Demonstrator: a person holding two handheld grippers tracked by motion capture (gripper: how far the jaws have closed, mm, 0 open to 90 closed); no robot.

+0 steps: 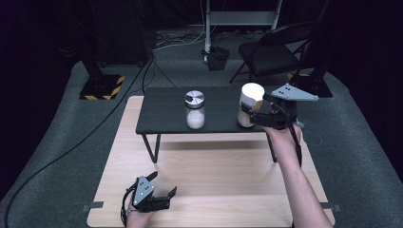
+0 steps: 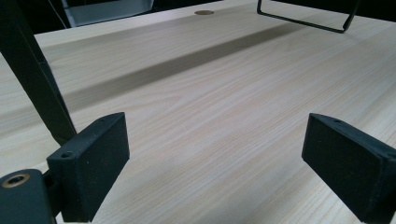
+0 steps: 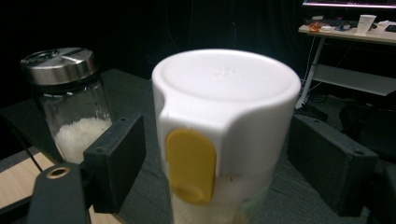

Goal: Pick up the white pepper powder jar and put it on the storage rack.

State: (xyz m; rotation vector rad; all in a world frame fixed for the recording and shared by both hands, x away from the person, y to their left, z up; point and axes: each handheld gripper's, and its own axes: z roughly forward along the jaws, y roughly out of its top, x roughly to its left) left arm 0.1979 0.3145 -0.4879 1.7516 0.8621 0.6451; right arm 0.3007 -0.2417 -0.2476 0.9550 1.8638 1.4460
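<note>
We find the white-capped container (image 1: 250, 105) standing upright on the right part of the small dark tabletop (image 1: 161, 111). The right gripper (image 1: 251, 113) comes at it level from the right, its jaws on either side of the container's upper half. In the right gripper view the container (image 3: 224, 135) sits between the jaws with a visible gap on each side, so the jaws are spread and not pressing on it.

The container is a round cylinder with a smooth white plastic cap, flat on top with rounded edges. A yellow oval tab (image 3: 191, 165) sits on the cap's side, facing the right gripper's camera. Below the cap the body looks translucent and pale.

To its left, well apart, stands a clear glass jar (image 1: 195, 110) with a shiny metal lid, partly filled with white grains.

The dark tabletop looks matte; it stands on thin black legs on a pale wood-grain board (image 1: 209, 180).

The left gripper (image 1: 164, 185) rests low near the board's front edge, its jaws spread wide with nothing but wood grain between them.
</note>
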